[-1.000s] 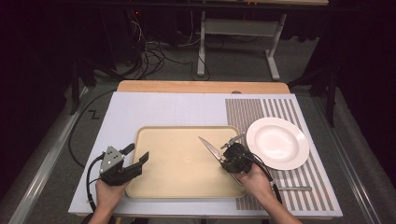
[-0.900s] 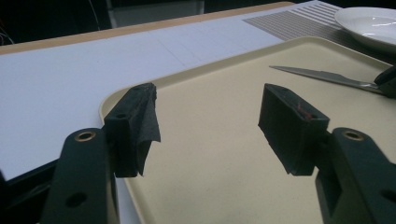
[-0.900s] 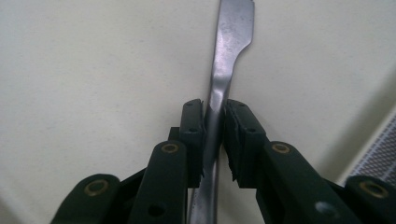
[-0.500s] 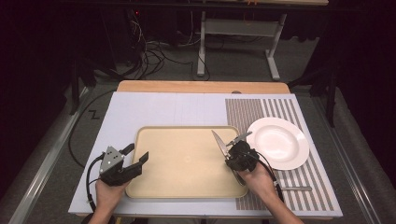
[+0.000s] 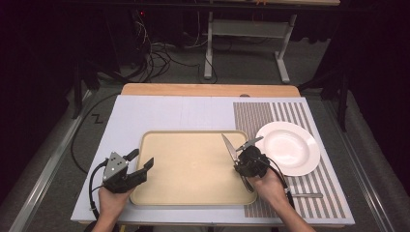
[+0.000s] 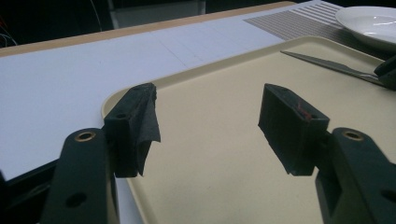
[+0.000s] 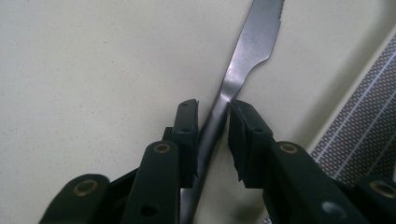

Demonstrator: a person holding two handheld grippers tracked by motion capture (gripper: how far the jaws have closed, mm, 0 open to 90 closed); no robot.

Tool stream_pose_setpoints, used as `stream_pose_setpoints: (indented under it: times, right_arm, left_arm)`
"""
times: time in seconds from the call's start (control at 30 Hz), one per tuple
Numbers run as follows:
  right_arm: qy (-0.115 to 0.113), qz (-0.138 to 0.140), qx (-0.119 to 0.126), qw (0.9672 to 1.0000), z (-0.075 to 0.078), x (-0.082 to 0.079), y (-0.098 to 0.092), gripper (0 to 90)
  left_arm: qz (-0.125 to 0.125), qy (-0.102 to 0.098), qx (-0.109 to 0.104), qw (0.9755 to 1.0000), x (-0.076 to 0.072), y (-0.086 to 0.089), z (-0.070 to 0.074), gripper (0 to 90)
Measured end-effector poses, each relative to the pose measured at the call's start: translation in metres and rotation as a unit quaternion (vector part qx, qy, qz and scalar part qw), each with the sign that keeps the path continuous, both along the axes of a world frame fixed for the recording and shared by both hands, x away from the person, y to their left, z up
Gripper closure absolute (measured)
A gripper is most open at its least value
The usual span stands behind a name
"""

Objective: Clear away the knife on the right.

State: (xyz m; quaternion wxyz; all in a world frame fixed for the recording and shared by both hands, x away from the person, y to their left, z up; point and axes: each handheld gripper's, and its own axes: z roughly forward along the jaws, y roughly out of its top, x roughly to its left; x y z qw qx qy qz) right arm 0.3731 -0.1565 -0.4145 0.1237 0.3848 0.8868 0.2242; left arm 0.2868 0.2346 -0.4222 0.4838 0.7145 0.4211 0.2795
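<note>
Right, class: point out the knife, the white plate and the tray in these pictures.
knife (image 7: 254,44): right gripper view, middle of the blade.
white plate (image 5: 309,159): high view, bare right rim.
tray (image 5: 188,166): high view, bare middle of its floor.

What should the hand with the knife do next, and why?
Probably lift the right gripper straight up and away. The knife already lies on the tray, and the jaws have just been opening around its handle, with a gap showing on one side. The left gripper waits open.

Black grippers with brass-ringed screw holes, trailing black cables, bare forearms.
</note>
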Motion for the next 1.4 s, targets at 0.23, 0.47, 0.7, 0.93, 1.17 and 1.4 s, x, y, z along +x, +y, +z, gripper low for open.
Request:
stream_pose_setpoints:
  times: [0.23, 0.47, 0.7, 0.93, 1.17, 1.4]
  right_arm:
    - [-0.017, -0.004, 0.043, 0.9989, 0.011, -0.003, -0.013, 64.0]
    - [-0.039, -0.009, 0.085, 0.9956, 0.019, -0.008, -0.028, 51.6]
    - [-0.065, -0.012, 0.123, 0.9902, 0.025, -0.015, -0.043, 49.1]
    - [-0.097, -0.015, 0.150, 0.9838, 0.029, -0.025, -0.060, 45.7]
    - [-0.135, -0.020, 0.172, 0.9755, 0.032, -0.035, -0.077, 42.9]
    - [-0.187, -0.034, 0.201, 0.9609, 0.032, -0.049, -0.104, 38.4]
  left_arm:
    - [0.002, 0.001, 0.000, 1.0000, 0.001, 0.000, 0.000, 37.2]
    - [0.005, 0.000, -0.001, 1.0000, 0.001, 0.000, 0.000, 37.2]
    - [0.005, -0.001, -0.002, 1.0000, 0.000, 0.000, 0.000, 37.2]
    - [0.004, -0.002, -0.002, 1.0000, -0.002, 0.001, 0.001, 37.2]
    - [0.002, -0.004, -0.008, 1.0000, -0.005, 0.000, 0.002, 37.2]
    - [0.003, -0.005, -0.012, 0.9999, -0.006, 0.001, 0.003, 37.1]
